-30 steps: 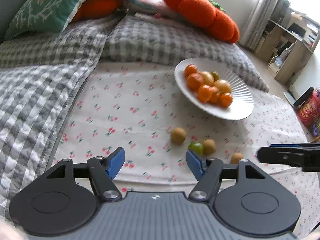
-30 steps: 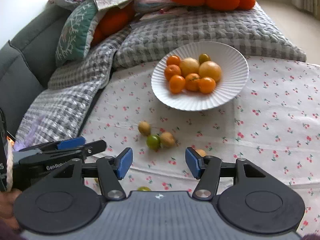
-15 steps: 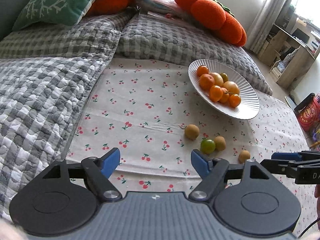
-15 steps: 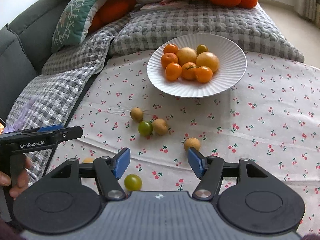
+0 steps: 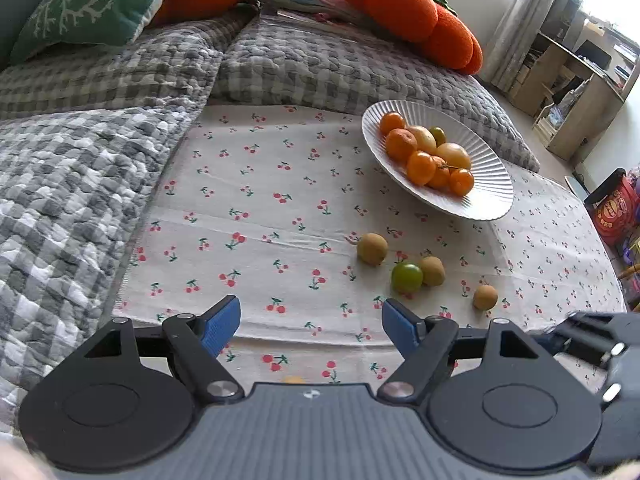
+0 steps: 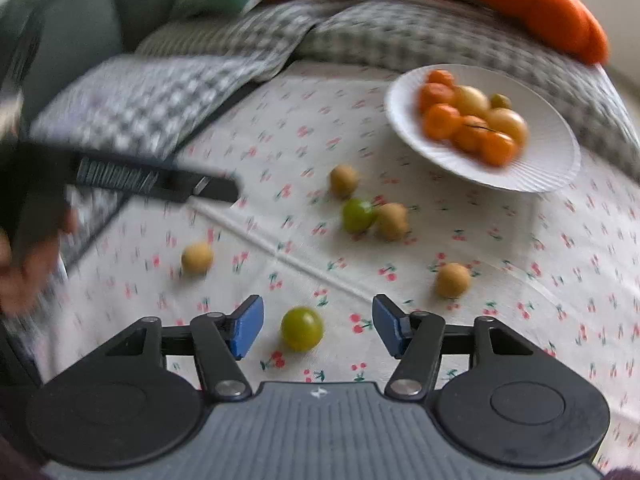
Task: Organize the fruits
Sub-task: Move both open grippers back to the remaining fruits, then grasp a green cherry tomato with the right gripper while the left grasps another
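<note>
Standing wide apart with nothing between the blue pads, the jaws of the right gripper (image 6: 318, 326); lying just ahead of the gap, nearer the left pad, a green fruit (image 6: 301, 328). Resting further out on the cherry-print cloth (image 6: 500, 248), two tan fruits (image 6: 452, 280) (image 6: 197, 258) to either side, then a second green fruit (image 6: 357, 215) touching a tan one (image 6: 393, 221). Sitting beyond, right of the jaws, a white ribbed plate (image 6: 540, 160) holding oranges (image 6: 442, 121). Gaping equally wide and gripping nothing, the jaws of the left gripper (image 5: 311, 326); showing ahead-right of them, the green fruit (image 5: 406, 278) and plate (image 5: 490, 196). Motion blur smearing the right view.
</note>
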Tool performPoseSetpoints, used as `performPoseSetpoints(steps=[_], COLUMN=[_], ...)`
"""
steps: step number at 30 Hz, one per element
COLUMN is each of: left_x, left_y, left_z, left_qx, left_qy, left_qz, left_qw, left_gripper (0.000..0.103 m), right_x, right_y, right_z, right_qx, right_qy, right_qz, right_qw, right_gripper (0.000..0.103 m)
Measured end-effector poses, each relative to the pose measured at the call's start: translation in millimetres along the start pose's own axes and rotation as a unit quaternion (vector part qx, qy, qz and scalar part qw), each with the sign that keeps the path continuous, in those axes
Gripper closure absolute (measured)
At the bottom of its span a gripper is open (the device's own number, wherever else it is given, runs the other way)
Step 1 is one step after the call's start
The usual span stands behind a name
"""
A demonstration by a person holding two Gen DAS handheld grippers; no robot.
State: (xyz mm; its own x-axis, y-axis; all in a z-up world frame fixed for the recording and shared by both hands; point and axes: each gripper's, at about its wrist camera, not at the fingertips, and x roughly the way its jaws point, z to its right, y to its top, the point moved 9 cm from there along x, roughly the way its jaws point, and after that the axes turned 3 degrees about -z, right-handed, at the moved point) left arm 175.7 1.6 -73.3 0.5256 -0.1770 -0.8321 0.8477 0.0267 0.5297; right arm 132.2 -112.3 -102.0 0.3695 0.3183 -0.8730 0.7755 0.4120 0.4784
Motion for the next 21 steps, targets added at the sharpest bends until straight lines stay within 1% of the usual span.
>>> performPoseSetpoints(steps=[4, 5, 6, 9, 10, 18, 21], left_x=[6, 8, 9, 14, 16, 25, 28], left_y=[-1, -1, 0, 1, 1, 3, 4], left_z=[5, 7, 8, 13, 14, 23, 24], left_qx=[0.007, 0.009, 0.01, 0.012, 0.012, 0.02, 0.023], left_qy=[0.001, 0.0, -0.001, -0.003, -0.005, -0.007, -0.002], left_qz=[-0.006, -0.007, -0.008, -0.009, -0.011, -0.013, -0.008], left_qw=[1.0, 0.9999, 0.9999, 0.9999, 0.9999, 0.9997, 0.9997], left_gripper=[0.03, 0.03, 0.03, 0.03, 0.03, 0.03, 0.03], right_x=[14, 17, 18, 21, 21, 18, 12], right_y=[-7, -8, -9, -10, -10, -11, -9], right_z=[-7, -9, -10, -11, -11, -13, -11], right_qx=[-0.025, -0.028, -0.031, -0.029, -0.029, -0.028, -0.025], right_qy=[-0.008, -0.011, -0.01, -0.004, -0.005, 0.001, -0.001], right_qz=[-0.019, -0.022, -0.023, -0.026, -0.026, -0.026, -0.026], right_qw=[0.999, 0.999, 0.999, 0.999, 0.999, 0.999, 0.999], right_gripper=[0.056, 0.06, 0.062, 0.073, 0.078, 0.079, 0.079])
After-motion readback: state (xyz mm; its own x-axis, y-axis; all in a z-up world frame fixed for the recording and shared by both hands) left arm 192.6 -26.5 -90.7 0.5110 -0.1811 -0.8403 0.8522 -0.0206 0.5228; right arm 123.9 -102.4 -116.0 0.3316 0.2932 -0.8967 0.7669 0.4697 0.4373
